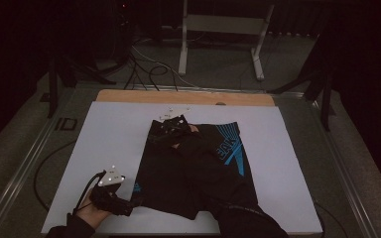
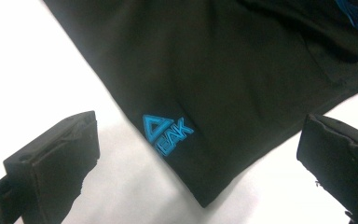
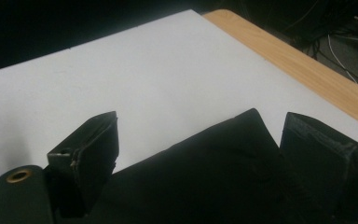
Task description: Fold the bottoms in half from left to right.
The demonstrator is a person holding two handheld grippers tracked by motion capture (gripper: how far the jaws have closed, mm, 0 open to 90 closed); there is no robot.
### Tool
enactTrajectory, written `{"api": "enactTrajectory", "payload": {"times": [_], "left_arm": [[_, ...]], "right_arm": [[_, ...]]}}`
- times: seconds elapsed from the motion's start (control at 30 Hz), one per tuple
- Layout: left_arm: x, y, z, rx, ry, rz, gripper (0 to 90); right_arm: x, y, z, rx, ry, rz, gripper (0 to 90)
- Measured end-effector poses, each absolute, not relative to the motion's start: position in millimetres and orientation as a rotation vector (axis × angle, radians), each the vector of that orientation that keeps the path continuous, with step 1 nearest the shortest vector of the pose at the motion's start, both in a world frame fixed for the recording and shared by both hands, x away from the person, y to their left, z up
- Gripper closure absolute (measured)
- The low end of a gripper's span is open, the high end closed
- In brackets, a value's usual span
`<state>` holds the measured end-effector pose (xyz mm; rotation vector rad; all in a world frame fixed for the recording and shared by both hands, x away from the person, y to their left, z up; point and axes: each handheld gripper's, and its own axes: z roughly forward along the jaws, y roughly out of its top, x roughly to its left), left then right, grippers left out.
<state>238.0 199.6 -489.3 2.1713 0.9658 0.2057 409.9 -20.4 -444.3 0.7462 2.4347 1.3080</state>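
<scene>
A black garment [image 1: 178, 178] with blue print [image 1: 231, 145] lies flat on the white sheet [image 1: 104, 144]. My left gripper [image 1: 135, 201] stands open at the garment's near left corner. In the left gripper view its jaws straddle that corner [image 2: 223, 93], which carries a small blue logo [image 2: 167, 134]. My right gripper [image 1: 164, 128] is open at the far left corner, the sleeved forearm reaching across the cloth. In the right gripper view the black cloth [image 3: 214, 168] sits between its spread fingers [image 3: 93, 144], its corner pointing toward the wooden edge [image 3: 307, 70].
The white sheet covers a wooden tabletop [image 1: 183, 96] whose far edge shows. Beyond it, cables [image 1: 149, 69] lie on the floor under a metal stand [image 1: 223, 25]. Dark tripod legs [image 1: 322, 84] stand at both far corners. Bare sheet surrounds the garment.
</scene>
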Motion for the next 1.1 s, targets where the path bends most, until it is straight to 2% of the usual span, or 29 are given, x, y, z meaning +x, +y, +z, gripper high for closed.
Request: {"api": "enactTrajectory", "payload": {"times": [0.33,0.53,0.87,1.1], "left_arm": [[243,194,-501,2.226,1.048,0.2,0.0],[241,190,-502,2.314,1.036,0.198,0.8],[238,190,-503,2.37,0.979,0.171,29.4],[236,188,-504,2.41,0.947,0.218,40.9]], "right_arm": [[414,-9,-454,0.741,2.465,1.286,11.8],[416,-8,-456,0.738,2.474,1.276,11.8],[417,-4,-457,0.743,2.477,1.276,11.9],[420,-2,-459,0.74,2.484,1.264,11.9]]}}
